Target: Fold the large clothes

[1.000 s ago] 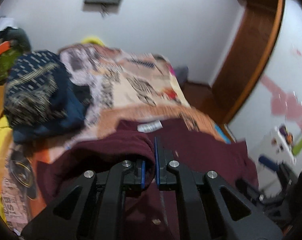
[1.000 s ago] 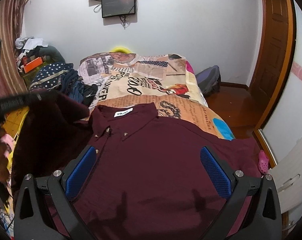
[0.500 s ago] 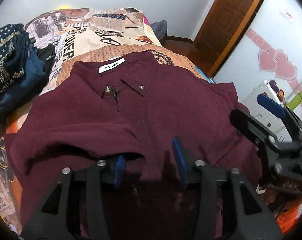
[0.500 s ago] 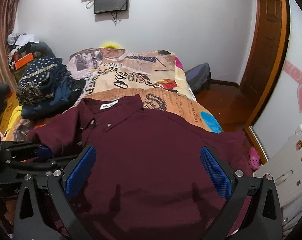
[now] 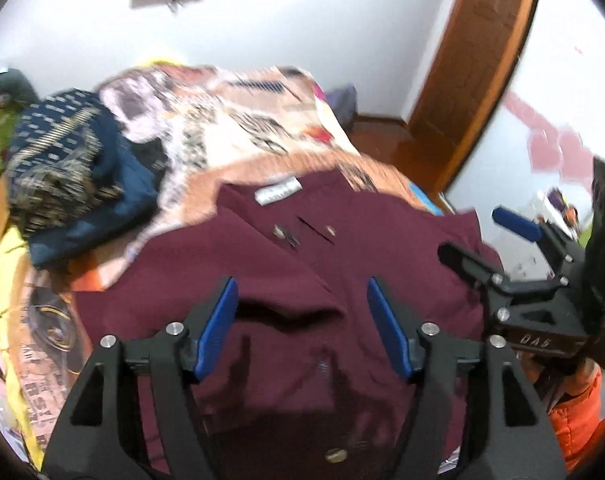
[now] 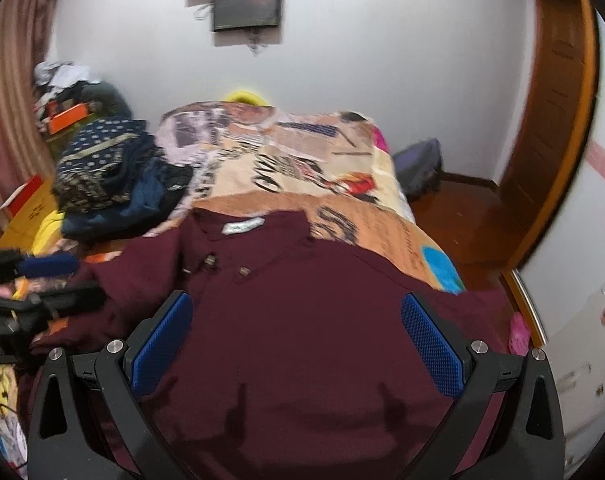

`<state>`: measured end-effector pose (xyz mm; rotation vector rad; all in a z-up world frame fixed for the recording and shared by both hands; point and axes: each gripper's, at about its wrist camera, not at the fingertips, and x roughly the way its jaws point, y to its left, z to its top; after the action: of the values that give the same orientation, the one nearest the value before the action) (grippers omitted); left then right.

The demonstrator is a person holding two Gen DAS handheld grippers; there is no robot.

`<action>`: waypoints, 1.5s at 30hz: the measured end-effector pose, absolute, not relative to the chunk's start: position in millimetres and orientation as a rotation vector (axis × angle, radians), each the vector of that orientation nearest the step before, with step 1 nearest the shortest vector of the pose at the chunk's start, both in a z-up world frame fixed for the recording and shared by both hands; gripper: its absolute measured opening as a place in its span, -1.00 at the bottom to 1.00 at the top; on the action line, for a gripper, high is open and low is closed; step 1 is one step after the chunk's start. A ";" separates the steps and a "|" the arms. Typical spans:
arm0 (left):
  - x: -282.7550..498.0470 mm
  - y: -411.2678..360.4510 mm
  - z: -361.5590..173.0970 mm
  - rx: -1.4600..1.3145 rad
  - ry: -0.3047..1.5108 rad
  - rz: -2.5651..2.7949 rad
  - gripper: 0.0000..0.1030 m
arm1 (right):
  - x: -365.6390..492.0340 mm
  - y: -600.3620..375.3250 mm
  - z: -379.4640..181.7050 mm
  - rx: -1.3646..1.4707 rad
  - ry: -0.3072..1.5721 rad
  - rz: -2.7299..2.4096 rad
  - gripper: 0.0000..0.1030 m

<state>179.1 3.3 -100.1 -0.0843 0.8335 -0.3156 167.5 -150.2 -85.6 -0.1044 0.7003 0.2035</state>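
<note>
A maroon button-up shirt (image 5: 382, 248) lies face up on the bed, its collar and white label (image 5: 278, 192) pointing away. Its left sleeve is folded in over the front, leaving a dark crease. My left gripper (image 5: 302, 320) hovers above that fold, its jaws opening, and the blue pads do not touch the cloth. In the right wrist view the shirt (image 6: 302, 300) fills the near half, and my right gripper (image 6: 296, 340) stands wide open above its lower front, holding nothing. The left gripper (image 6: 62, 280) shows there at the left edge, and the right gripper (image 5: 490, 240) shows at the right of the left wrist view.
A heap of dark blue patterned clothes (image 6: 106, 172) sits at the bed's far left. The printed bed cover (image 6: 302, 160) stretches to the wall under a screen (image 6: 246, 4). A dark bag (image 6: 418, 164) and a wooden door (image 6: 554, 100) are on the right. An orange sleeve (image 5: 578, 420) shows behind the right gripper.
My left gripper carried the sleeve across onto the shirt, let it go and opened its jaws. It then drew back a little. The right gripper has kept still and open.
</note>
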 end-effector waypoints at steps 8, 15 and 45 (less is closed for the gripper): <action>178.4 85.4 -84.0 -0.049 0.710 -0.057 0.43 | 177.2 -96.2 -75.0 -0.208 0.668 0.382 1.00; 170.9 143.4 -103.3 -0.001 0.714 0.105 0.43 | 196.0 -43.6 -101.8 -0.285 0.784 0.527 1.00; 154.8 148.3 -266.3 -0.255 1.127 0.056 0.43 | 238.5 9.4 -136.5 -0.188 1.062 0.770 -0.84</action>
<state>154.8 148.3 -266.3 -0.2549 1.1275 0.0558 238.5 9.4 -136.5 -0.1878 1.0624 0.7703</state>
